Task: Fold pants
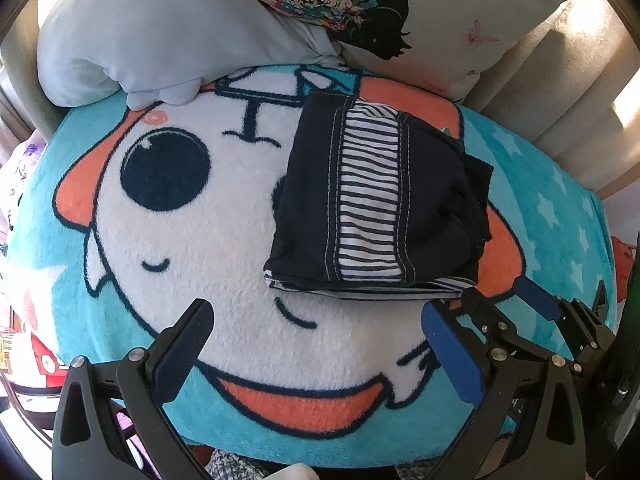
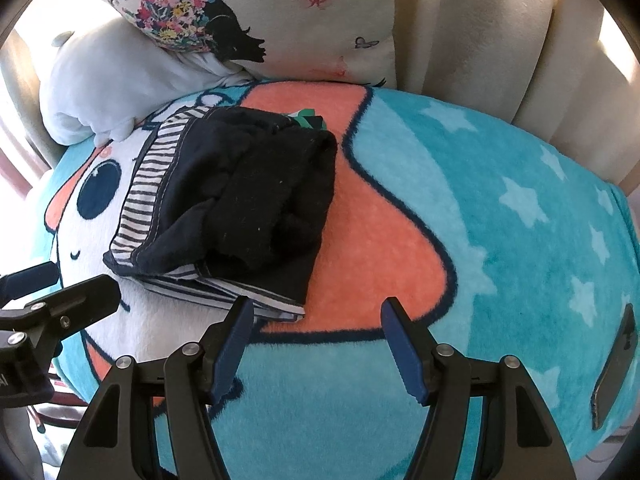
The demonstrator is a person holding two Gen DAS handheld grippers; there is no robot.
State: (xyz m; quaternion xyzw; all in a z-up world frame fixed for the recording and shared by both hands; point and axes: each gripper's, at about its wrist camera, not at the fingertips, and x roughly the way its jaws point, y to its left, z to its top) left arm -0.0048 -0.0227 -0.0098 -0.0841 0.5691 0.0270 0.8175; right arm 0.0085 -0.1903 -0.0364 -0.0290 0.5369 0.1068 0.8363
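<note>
The dark navy pants (image 1: pixel 372 200) with a black-and-white striped side panel lie folded into a compact stack on a cartoon fleece blanket (image 1: pixel 200 240). In the right wrist view the pants (image 2: pixel 240 200) lie at centre left. My left gripper (image 1: pixel 316 316) is open and empty, just in front of the stack's near edge. My right gripper (image 2: pixel 318 312) is open and empty; its left fingertip (image 2: pixel 240 316) sits right at the stack's near corner. The right gripper also shows in the left wrist view (image 1: pixel 532 300), beside the stack's right corner.
The blanket (image 2: pixel 480 220) covers a rounded cushion on a beige sofa (image 2: pixel 500 40). A pale plush pillow (image 1: pixel 140 32) and a floral printed pillow (image 2: pixel 288 20) lean at the back. A dark phone-like slab (image 2: pixel 614 368) lies at the right edge.
</note>
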